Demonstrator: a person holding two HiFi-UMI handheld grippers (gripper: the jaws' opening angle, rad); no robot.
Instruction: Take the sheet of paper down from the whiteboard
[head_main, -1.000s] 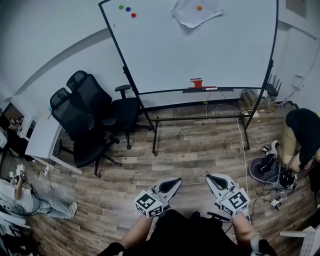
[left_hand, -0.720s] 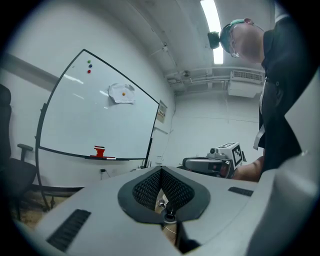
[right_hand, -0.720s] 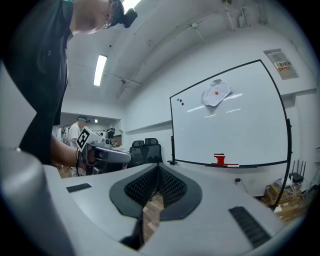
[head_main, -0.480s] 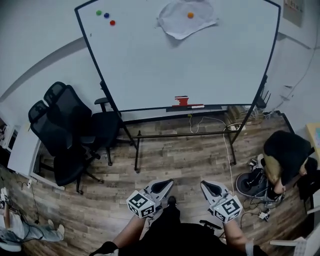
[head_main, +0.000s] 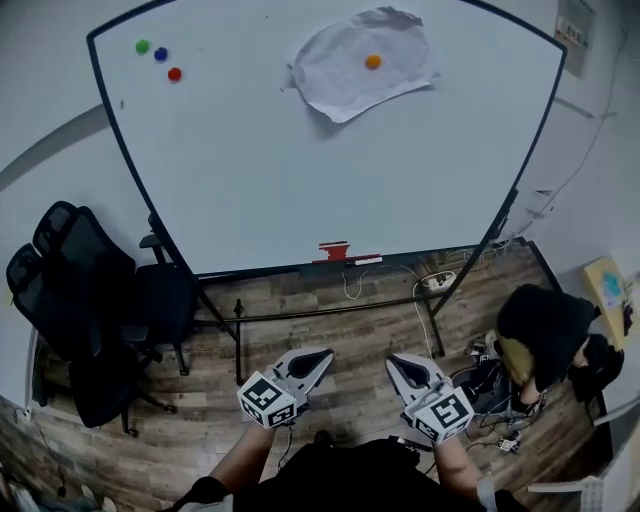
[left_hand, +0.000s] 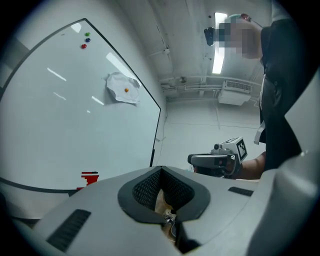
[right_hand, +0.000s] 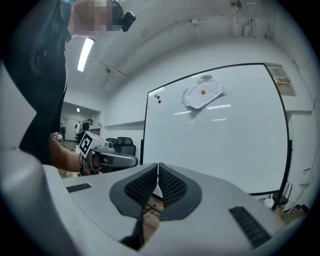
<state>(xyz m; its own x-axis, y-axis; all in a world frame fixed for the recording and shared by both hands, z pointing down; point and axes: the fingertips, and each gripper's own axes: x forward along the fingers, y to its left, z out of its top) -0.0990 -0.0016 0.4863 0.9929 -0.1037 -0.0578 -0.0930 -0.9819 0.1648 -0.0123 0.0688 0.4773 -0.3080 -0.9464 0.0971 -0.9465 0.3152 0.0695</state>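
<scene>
A crumpled white sheet of paper (head_main: 362, 65) hangs high on the whiteboard (head_main: 300, 190), pinned by an orange magnet (head_main: 373, 61). The sheet of paper (left_hand: 121, 88) shows in the left gripper view too, and the sheet of paper (right_hand: 202, 93) in the right gripper view. My left gripper (head_main: 322, 355) and right gripper (head_main: 391, 361) are held low, side by side, well short of the board. Both are shut with nothing between the jaws. Each gripper view shows the other gripper: the right gripper (left_hand: 191, 159) and the left gripper (right_hand: 134, 160).
Green, blue and red magnets (head_main: 160, 54) sit at the board's top left. A red eraser (head_main: 333, 250) rests on the board's tray. Two black office chairs (head_main: 75, 310) stand at the left. A person in black (head_main: 540, 325) crouches at the right among cables.
The whiteboard and paper have grown larger and shifted lower in the head view as I came closer. Both grippers stay shut and side by side.
</scene>
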